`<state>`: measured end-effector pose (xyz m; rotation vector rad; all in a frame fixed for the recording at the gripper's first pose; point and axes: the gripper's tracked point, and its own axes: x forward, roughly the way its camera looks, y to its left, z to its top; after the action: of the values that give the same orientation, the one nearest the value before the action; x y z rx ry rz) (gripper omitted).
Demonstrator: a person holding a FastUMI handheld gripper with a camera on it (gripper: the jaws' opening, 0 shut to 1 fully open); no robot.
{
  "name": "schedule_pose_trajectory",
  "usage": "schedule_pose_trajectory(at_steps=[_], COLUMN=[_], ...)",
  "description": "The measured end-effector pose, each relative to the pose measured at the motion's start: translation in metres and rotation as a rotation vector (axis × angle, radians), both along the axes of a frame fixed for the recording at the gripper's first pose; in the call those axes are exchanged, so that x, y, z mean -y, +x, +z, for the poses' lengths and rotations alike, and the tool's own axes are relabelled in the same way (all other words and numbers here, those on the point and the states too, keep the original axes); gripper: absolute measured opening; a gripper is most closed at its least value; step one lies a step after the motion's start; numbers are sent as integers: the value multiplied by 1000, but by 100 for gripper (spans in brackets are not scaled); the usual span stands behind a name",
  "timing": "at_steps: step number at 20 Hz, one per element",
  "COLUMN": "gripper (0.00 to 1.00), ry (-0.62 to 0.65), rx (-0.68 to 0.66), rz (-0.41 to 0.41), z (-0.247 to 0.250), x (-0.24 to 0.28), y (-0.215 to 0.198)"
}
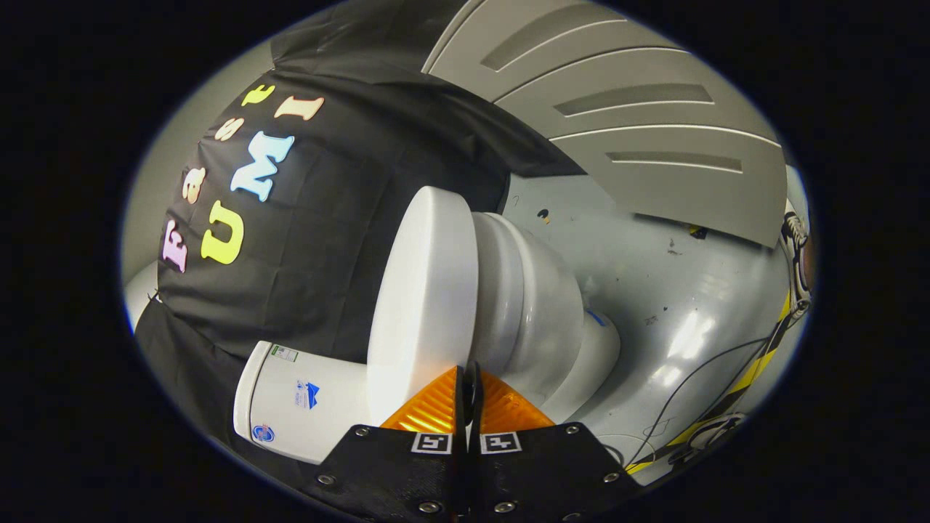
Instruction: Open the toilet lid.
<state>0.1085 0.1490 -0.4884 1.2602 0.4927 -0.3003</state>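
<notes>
Tool: black screw-fastened plates, two square coded markers, closed fingers.

fingers closed together, tips right at the rim of the toilet lid, no gap left there. lid lies closed on the bowl, only a thin seam between them just ahead of the tips. tank sits close against the lid's hinge end, with the black cloth wall just behind it, so that side is tight. on the bowl side the grey floor is open and wide. thin cables and yellow-black tape run across the floor near a grey panelled door, well apart from the bowl.
</notes>
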Motion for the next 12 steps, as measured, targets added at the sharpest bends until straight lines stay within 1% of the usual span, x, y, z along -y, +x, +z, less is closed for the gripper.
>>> schedule_pose_trajectory(at_steps=[6, 12], gripper=[0, 0], ry=[-87, -227], rx=[-4, 27], rz=[21, 48], z=[13, 39], x=[2, 1], y=[2, 5])
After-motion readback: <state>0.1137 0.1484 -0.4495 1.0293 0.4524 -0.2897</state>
